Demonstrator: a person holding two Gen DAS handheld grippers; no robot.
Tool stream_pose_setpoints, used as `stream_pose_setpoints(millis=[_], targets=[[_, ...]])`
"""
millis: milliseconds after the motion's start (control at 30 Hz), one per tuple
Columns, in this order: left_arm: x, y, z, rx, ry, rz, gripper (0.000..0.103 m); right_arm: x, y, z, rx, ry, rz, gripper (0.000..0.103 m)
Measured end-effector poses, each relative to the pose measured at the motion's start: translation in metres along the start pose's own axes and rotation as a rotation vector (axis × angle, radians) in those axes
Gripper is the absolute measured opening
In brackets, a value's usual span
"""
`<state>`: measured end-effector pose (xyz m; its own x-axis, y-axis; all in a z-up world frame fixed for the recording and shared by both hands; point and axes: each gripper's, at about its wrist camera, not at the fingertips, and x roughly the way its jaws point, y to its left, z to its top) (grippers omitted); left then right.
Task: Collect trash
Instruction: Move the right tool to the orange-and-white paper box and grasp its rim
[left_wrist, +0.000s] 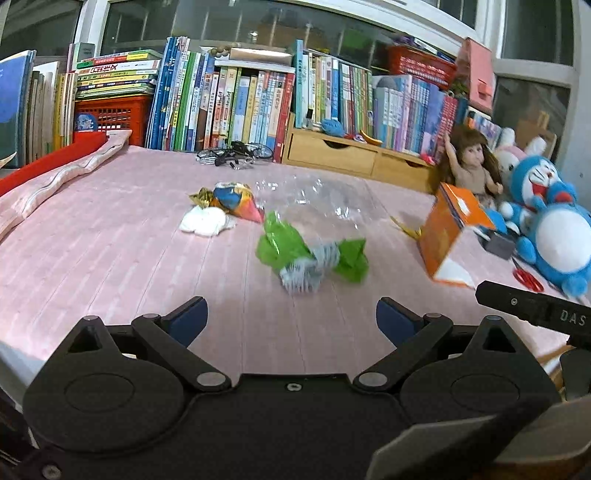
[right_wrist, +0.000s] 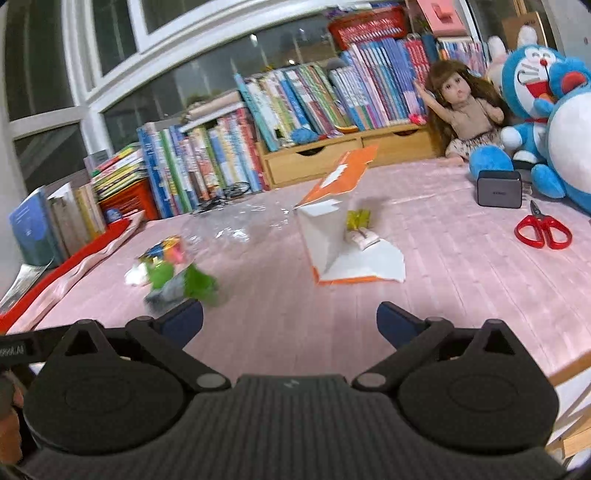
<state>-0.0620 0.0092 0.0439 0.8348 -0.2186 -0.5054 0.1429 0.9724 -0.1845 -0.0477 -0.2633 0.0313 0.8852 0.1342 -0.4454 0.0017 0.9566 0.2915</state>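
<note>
Hanging above the pink surface (left_wrist: 110, 258), the left claw (left_wrist: 291, 317) is wide and holds nothing. The green wrapper (left_wrist: 314, 258) lies just ahead of it, with bare pink all around. A colorful wrapper (left_wrist: 232, 199) and white tissue (left_wrist: 205, 220) sit farther ahead to the left. The right claw (right_wrist: 290, 319) is wide and holds nothing too. An orange box (right_wrist: 332, 229) stands ahead of it, red scissors (right_wrist: 543, 229) far right, books (right_wrist: 221, 155) along the back edge.

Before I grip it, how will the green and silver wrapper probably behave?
The green and silver wrapper looks crumpled and thin, so probably very light and floppy. Its shiny film may slip between pads. On the pink cover it likely slides rather than rolls.
</note>
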Motion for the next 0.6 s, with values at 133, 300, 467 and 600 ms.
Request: stream_pose_setpoints(millis=[133,300,467,600], targets=[[0.021,-0.002,0.007,-0.014,-0.015,0.012,0.098,0.017,-0.002,0.011,0.002,-0.009,-0.031,0.103],[0.051,-0.007,0.015,-0.025,-0.012,0.024,0.098,0.030,0.002,0.023,-0.017,-0.058,-0.046,0.103],[0.075,-0.006,0.018,-0.054,-0.004,0.032,0.098,0.039,-0.006,0.039,0.073,-0.102,0.005,0.095],[0.097,-0.006,0.021,-0.049,0.018,0.021,0.086,0.053,-0.004,0.045,0.100,-0.054,0.062,0.035]])
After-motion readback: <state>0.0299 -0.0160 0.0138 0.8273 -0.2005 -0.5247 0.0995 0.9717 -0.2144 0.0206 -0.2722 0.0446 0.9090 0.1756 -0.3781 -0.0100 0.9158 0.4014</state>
